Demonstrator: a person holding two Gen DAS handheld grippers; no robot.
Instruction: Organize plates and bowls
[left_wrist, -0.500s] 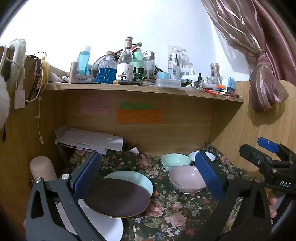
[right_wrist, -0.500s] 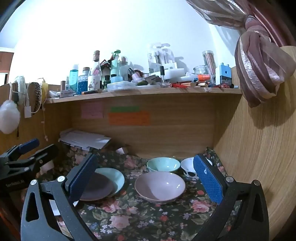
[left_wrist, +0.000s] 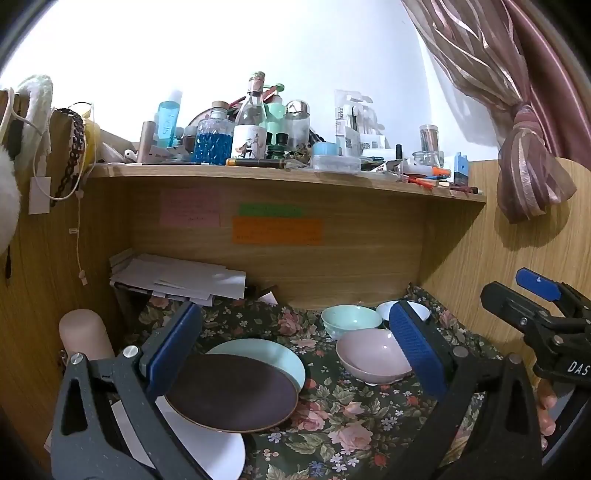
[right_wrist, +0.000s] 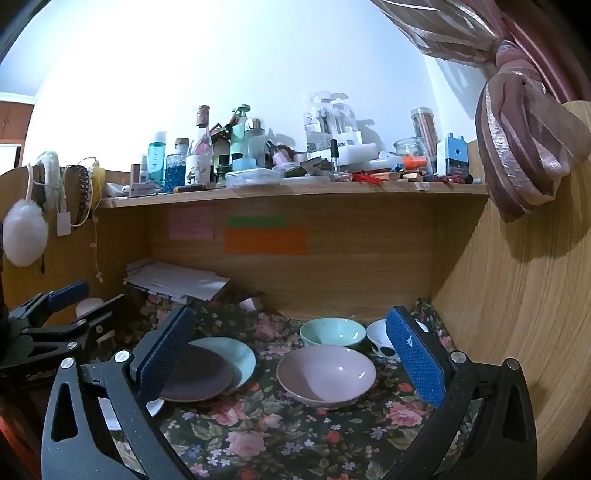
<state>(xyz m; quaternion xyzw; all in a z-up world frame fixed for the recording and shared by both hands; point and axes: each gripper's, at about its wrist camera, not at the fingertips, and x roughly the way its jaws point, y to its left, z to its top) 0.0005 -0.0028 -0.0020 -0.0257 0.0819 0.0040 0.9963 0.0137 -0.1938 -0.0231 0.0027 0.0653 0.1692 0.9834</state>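
Both jaws wide open, nothing in them. Left wrist view: my left gripper (left_wrist: 295, 350) hovers over the brown plate (left_wrist: 231, 393) near the table's left edge. Right wrist view: my right gripper (right_wrist: 291, 354) faces the pink bowl (right_wrist: 325, 374), closer to the right edge, so it's nearer that one.

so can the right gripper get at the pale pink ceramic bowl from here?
Probably yes. The right gripper is open, the pale pink ceramic bowl sits straight ahead between its fingers on the floral cloth, nothing in between.
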